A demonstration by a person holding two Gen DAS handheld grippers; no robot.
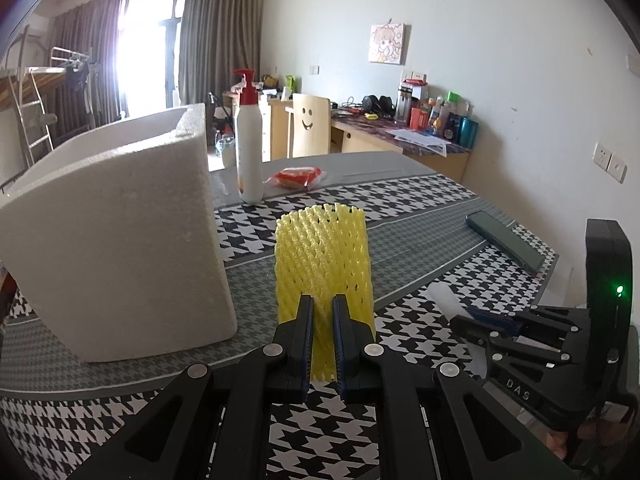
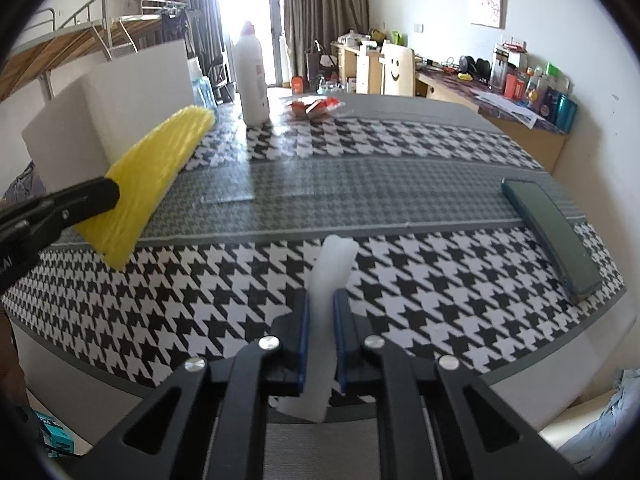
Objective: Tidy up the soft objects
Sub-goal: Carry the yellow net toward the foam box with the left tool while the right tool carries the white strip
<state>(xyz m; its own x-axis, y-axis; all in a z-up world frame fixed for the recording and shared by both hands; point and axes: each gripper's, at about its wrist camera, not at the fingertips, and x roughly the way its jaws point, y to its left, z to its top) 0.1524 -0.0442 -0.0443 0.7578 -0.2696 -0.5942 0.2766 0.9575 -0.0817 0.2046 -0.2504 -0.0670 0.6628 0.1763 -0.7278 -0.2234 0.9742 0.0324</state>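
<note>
Left gripper (image 1: 320, 312) is clamped on the yellow foam net (image 1: 324, 264), lifted beside the white foam box (image 1: 116, 240); right gripper (image 2: 320, 308) pinches a white foam piece (image 2: 330, 276) above the table (image 2: 420, 280). Both are squashy, so a thin pinch may slip, and the net could catch the box wall.

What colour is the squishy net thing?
Yellow foam mesh sleeve; left wrist view shows it best.

The left gripper (image 1: 323, 300) has its jaws drawn close together, clamped on a yellow foam net sleeve (image 1: 324, 258) and held level above the table. Beside it on the right, the right gripper (image 2: 320, 296) pinches a white foam strip (image 2: 330, 276) between nearly closed jaws.
</note>
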